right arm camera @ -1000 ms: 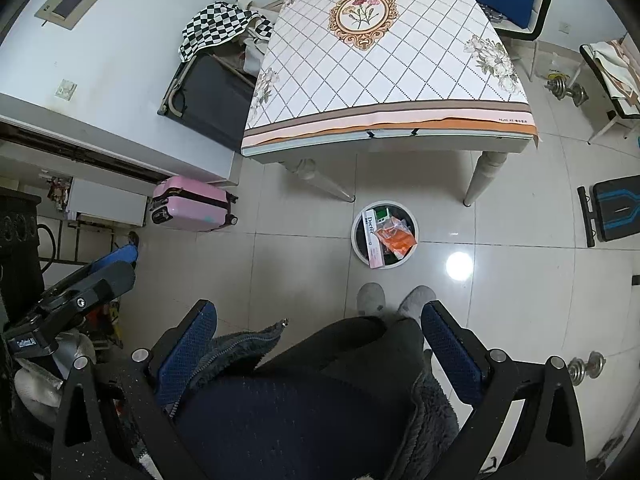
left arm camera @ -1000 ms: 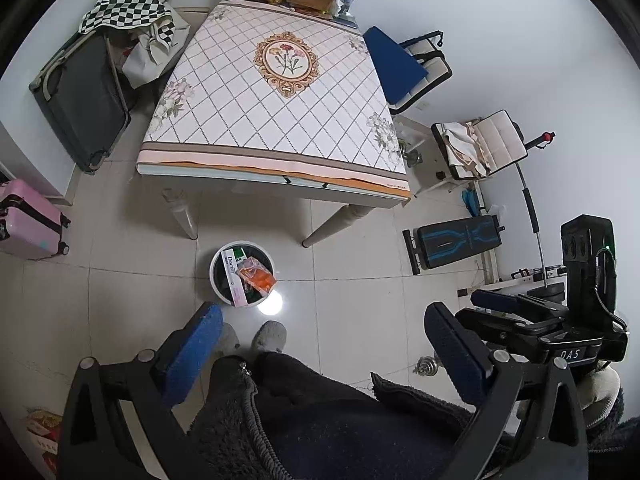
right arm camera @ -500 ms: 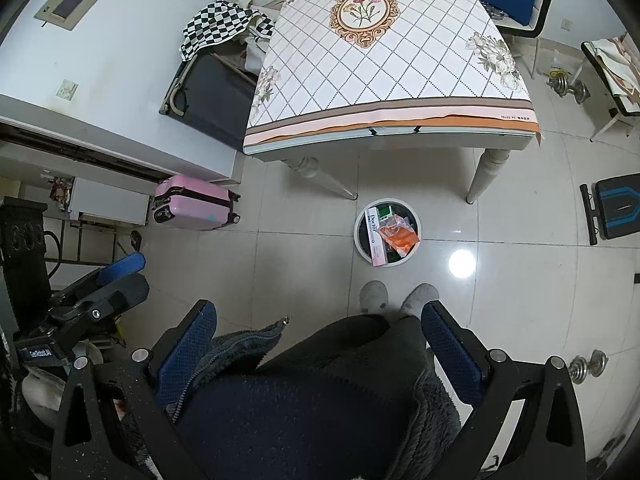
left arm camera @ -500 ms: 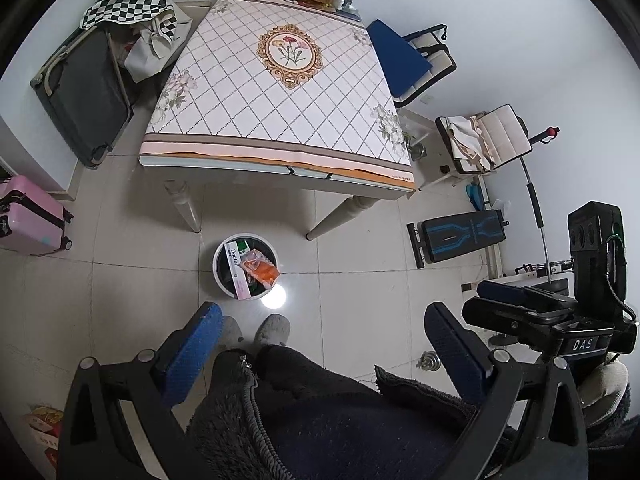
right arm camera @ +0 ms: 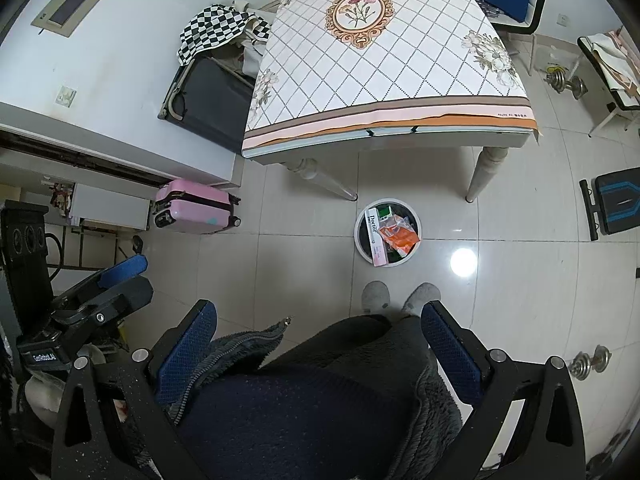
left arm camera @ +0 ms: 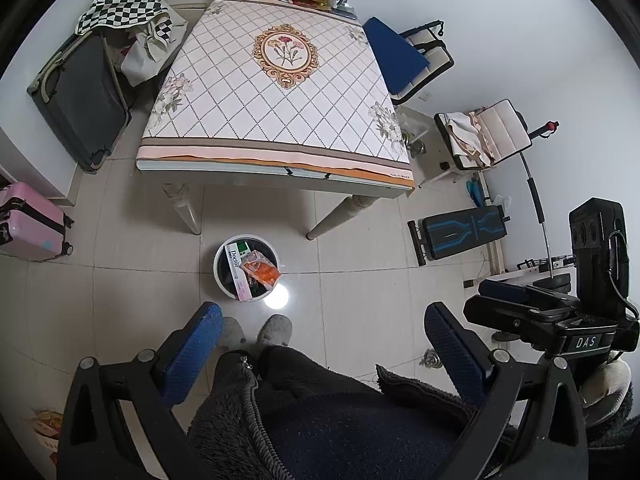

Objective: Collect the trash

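Both tongs empty, jaws spread wide: left gripper (left arm camera: 322, 344), right gripper (right arm camera: 320, 344), held high over the person's lap. Bin (left arm camera: 219, 276) on the floor at 11 o'clock from the left gripper, just past the slippers (left arm camera: 274, 329), already holding a white box (left arm camera: 237, 270) and an orange wrapper (left arm camera: 264, 272). Table (left arm camera: 276, 92) at 12 looks bare of trash except the far-end clutter. My read: collection is near done; scan the floor before lowering, and keep jaws wide until something is lined up.

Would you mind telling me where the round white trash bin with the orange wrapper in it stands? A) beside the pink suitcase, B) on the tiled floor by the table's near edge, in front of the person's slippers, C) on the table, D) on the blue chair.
B: the trash bin sits on the floor tiles between the table and the slippers.
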`<state>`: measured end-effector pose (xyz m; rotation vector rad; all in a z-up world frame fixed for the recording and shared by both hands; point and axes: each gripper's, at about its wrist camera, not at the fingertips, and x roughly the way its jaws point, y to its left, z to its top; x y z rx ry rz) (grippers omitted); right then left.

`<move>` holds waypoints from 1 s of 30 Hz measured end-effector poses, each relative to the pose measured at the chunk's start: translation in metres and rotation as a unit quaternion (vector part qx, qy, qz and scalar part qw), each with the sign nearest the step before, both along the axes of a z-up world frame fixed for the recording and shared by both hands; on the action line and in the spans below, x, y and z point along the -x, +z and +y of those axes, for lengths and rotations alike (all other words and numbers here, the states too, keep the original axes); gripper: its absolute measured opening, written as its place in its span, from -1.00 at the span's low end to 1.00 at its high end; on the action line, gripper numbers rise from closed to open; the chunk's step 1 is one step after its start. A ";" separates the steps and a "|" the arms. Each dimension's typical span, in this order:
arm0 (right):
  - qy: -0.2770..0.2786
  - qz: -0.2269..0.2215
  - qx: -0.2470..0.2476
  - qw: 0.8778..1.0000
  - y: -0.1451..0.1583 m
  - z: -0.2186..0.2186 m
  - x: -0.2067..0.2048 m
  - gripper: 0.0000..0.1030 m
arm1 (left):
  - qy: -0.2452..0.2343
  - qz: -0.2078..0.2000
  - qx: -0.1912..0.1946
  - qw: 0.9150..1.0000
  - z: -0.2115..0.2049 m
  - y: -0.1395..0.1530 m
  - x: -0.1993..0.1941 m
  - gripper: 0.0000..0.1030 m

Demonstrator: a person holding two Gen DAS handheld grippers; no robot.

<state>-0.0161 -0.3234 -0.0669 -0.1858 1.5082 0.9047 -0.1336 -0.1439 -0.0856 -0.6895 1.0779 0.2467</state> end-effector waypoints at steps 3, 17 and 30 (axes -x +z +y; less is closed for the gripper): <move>-0.002 0.001 0.000 1.000 0.000 -0.001 0.000 1.00 | -0.001 0.000 -0.001 1.000 0.000 0.001 -0.001 1.00; -0.005 0.003 0.001 1.000 0.000 -0.006 -0.001 1.00 | -0.003 0.001 -0.003 1.000 0.000 0.001 -0.003 1.00; -0.009 0.002 0.002 1.000 0.000 -0.012 -0.002 1.00 | -0.004 0.001 -0.004 1.000 -0.001 0.002 -0.004 1.00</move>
